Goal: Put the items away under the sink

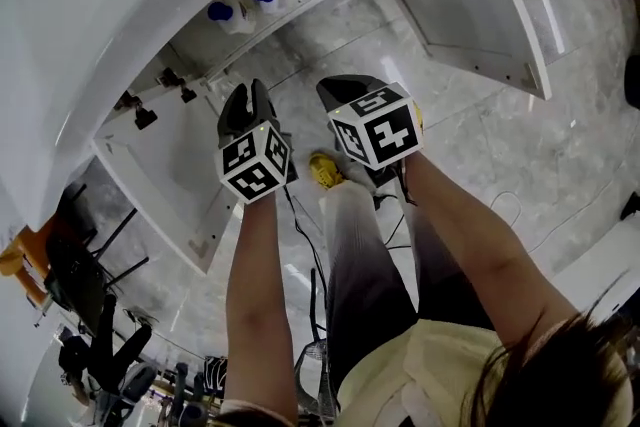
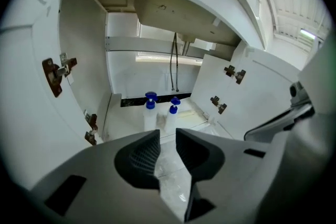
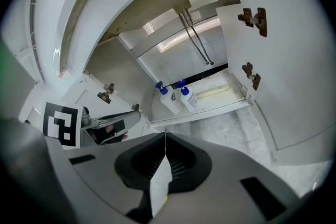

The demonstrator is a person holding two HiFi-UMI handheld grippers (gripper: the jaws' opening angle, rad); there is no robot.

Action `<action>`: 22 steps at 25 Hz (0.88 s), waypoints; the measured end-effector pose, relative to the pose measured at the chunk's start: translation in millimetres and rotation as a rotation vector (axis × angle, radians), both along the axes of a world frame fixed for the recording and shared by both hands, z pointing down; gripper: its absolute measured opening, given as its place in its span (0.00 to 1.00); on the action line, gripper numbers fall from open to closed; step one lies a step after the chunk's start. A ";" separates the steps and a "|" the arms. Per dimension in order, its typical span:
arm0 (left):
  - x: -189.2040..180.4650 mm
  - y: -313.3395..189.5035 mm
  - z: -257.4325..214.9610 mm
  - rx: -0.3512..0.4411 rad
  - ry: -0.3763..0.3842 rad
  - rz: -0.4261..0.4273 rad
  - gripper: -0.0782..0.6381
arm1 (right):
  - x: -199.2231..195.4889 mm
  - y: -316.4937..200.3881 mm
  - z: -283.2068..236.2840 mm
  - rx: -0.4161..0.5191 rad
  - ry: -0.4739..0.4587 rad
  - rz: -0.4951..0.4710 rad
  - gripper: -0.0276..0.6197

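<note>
Grey marbled floor (image 1: 480, 135) underfoot, and ahead the white sink cabinet (image 2: 123, 126) with both doors thrown open: left door (image 2: 31, 92) and right door (image 2: 252, 97). Inside, under the basin, two thin hoses (image 2: 175, 63) hanging down at the back.

Placed on the cabinet floor, near its front edge and toward the left side: two bottles (image 2: 150, 115) with blue caps. Standing upright, long axis vertical, caps to the top, bases flat on the cabinet floor. Close side by side; touching or not, hard to say. Direction of the nozzles too small to read.

Held in front of the opening, the left tongs (image 2: 167, 136): narrowly apart, only floor visible in the gap. Beside them the right tongs (image 3: 166, 135): pressed tip to tip, nothing gripped. Both outside the cabinet, well apart from the bottles.

Possible trouble, as a judgement only: tall and narrow, so probably easy to tip. Reaching past them toward the back with another item likely to brush a cap and knock one bottle into the other, perhaps out over the front edge onto the floor. Also some danger of striking a door or its hinges (image 2: 55, 73) with a marker cube (image 1: 255, 160) when swinging in from the side. No further items in sight, so unclear whether anything more to store.
</note>
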State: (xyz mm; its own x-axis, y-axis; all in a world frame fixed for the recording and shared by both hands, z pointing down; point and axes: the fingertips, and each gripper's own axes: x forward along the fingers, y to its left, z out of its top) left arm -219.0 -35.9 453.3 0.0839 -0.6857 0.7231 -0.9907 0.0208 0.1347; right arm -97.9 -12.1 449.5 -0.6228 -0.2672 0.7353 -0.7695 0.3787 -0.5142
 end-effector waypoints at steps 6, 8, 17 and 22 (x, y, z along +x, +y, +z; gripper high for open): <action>10.3 11.4 -40.2 0.029 0.030 0.018 0.24 | 3.1 7.8 -24.2 0.002 0.002 -0.009 0.08; 12.0 14.1 -53.4 0.039 0.051 0.008 0.24 | 3.9 10.2 -32.7 0.005 0.005 -0.015 0.08; 16.3 25.3 -134.6 0.121 0.095 -0.008 0.24 | 4.9 13.5 -90.4 0.047 0.000 -0.036 0.08; 23.1 41.7 -170.7 0.130 0.114 0.006 0.25 | 6.0 18.0 -127.6 0.085 0.000 -0.065 0.08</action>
